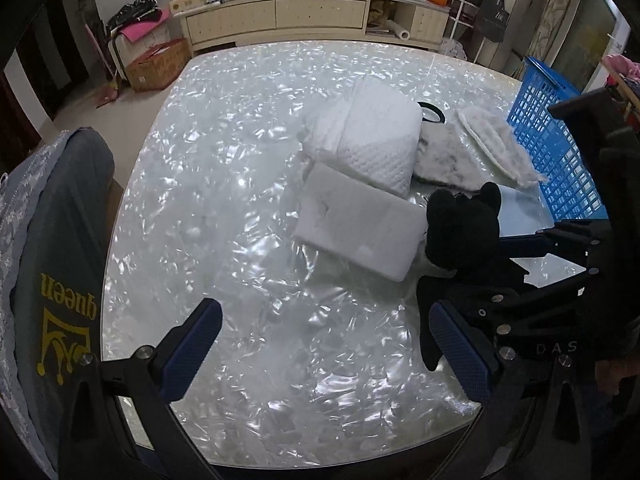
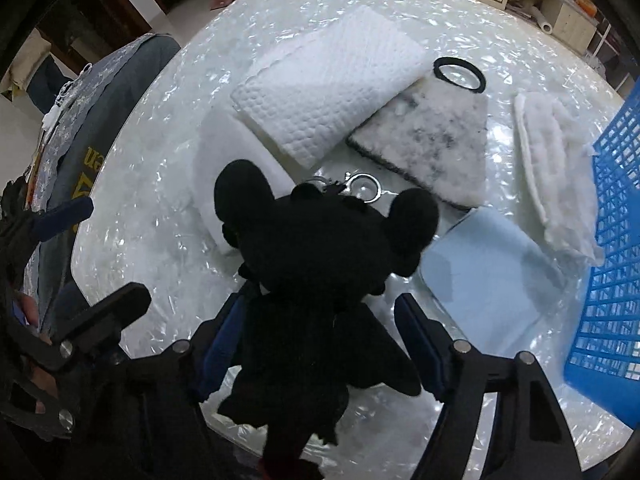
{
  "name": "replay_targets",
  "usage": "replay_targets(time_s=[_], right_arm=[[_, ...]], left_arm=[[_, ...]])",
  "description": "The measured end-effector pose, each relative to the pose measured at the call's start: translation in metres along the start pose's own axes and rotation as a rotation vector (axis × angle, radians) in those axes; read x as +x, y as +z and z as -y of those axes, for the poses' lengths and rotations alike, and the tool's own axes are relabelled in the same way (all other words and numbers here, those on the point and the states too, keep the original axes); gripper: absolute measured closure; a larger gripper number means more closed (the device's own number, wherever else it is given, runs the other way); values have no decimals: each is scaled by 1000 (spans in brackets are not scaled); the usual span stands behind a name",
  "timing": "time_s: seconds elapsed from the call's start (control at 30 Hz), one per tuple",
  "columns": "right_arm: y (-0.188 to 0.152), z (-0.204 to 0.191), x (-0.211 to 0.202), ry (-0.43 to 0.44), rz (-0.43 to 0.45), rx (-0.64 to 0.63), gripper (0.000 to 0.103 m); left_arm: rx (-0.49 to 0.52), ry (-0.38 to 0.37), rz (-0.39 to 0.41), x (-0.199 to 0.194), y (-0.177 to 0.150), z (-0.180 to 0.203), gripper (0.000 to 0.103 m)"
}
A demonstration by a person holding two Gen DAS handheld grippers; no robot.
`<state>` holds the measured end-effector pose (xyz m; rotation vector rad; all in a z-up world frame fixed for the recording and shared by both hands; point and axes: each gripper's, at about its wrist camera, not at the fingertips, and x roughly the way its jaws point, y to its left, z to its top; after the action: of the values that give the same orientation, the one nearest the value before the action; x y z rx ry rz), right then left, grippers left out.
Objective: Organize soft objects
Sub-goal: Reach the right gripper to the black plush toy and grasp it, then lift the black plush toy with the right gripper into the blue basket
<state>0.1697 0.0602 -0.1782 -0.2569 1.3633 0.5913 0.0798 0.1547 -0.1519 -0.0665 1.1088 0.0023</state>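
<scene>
A black plush toy (image 2: 320,248) with round ears and a key ring lies between the fingers of my right gripper (image 2: 320,344); the jaws stand wide on either side of its body, and I cannot tell if they touch it. It also shows in the left wrist view (image 1: 460,224). My left gripper (image 1: 324,348) is open and empty over the table's near edge. On the table lie a white foam block (image 1: 360,224), a white quilted pad (image 2: 328,80), a grey-white furry bag (image 2: 432,140) with a black handle, a white fleece piece (image 2: 556,168) and a pale blue cloth (image 2: 484,268).
A blue plastic basket (image 2: 612,240) stands at the table's right side; it also shows in the left wrist view (image 1: 556,136). A chair with a grey "queen" cover (image 1: 60,272) is at the left edge. A cluttered cabinet (image 1: 312,16) stands beyond the table.
</scene>
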Motion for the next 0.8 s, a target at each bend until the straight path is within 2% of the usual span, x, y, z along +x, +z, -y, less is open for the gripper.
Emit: replay_targets(time_s=[0.2,0.3,0.43,0.8], right_arm=[[1,1,14,70,-3,-3,52],[-3,2,10,92,15,-1,57],[-12,7,0,82,44,8,60],[-39,39,-63,71,172,65,59]], left_arm=[[-12,-15,3,-3,0,0,0],[-13,-17,11,-8,0,3,0],[-5,-28,30,-18,2,9,0],[51,-25,76,-43,15,47,0]])
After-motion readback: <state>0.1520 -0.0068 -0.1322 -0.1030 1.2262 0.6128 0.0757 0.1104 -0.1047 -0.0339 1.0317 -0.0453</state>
